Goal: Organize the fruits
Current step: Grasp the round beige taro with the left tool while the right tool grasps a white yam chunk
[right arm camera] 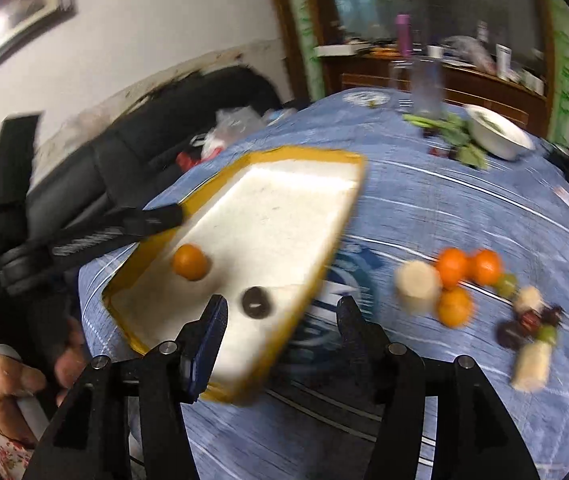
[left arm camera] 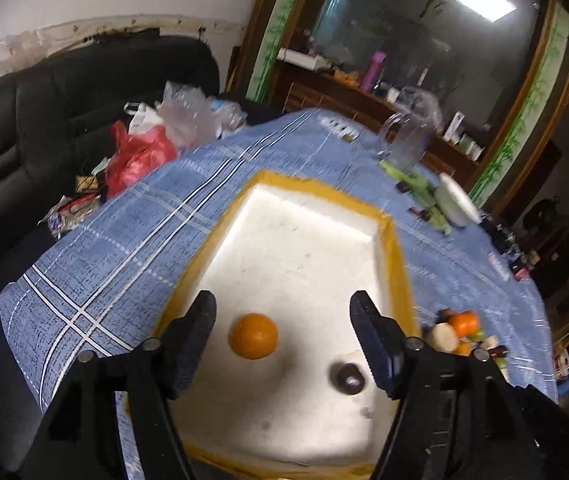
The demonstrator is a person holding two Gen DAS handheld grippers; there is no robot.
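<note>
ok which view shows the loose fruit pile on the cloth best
The right wrist view: the fruit pile lies fully in sight beside the tray, though blurred. The left wrist view catches only part of it behind the tool finger.

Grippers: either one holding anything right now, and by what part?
Nothing held. Left gripper is open above the orange lying in the foam tray, fingers not touching it. Right gripper is open and empty.
</note>
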